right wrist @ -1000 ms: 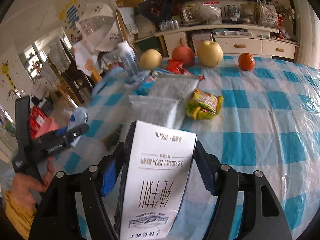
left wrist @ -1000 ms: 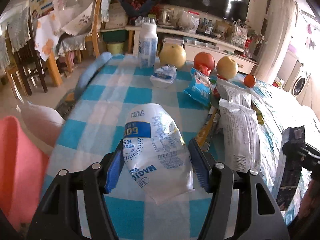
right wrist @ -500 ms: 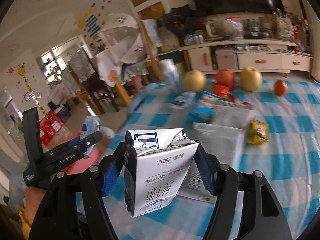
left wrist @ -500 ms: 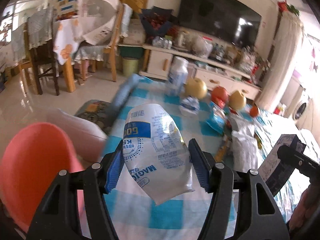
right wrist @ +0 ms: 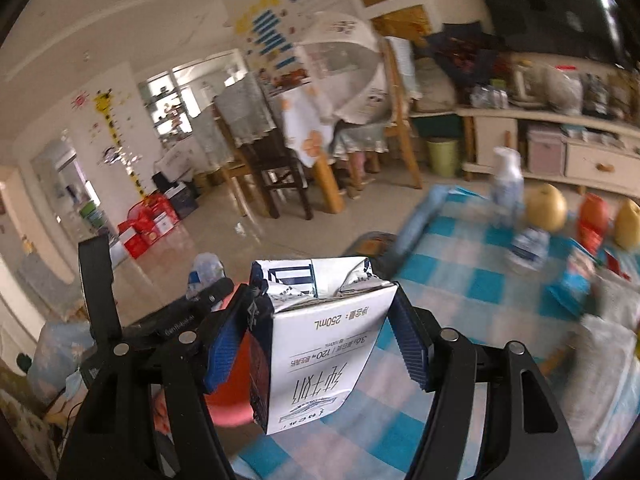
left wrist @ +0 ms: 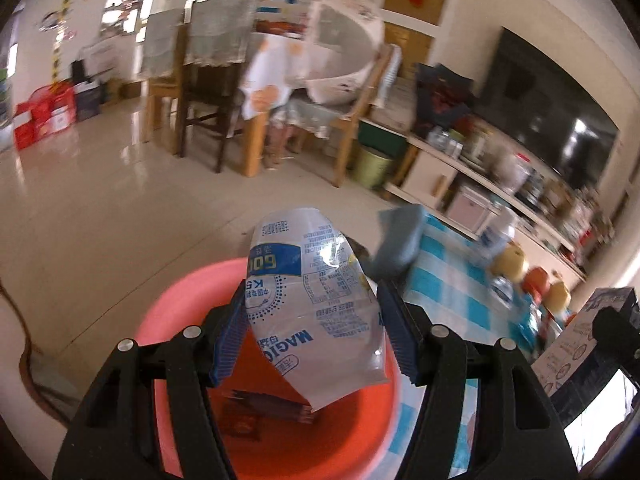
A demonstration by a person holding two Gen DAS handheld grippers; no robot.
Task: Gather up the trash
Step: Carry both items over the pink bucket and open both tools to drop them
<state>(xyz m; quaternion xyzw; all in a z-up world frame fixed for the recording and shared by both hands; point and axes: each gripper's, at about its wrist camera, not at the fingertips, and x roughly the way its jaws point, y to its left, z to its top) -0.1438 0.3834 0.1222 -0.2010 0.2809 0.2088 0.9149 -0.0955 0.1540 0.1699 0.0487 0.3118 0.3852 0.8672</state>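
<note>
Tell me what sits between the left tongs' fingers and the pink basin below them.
Only the clear plastic pouch clamped in the left tongs; it hangs above the pink basin, seen in the left wrist view.

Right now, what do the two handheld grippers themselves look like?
Both match: the left gripper and right gripper have matte black angular frames with triangular cutouts and silver pivot bolts. Each finger carries a ribbed blue pad. In the right wrist view, the left gripper's black body bears small white lettering, too blurred to read. No cables or sleeves show.
</note>
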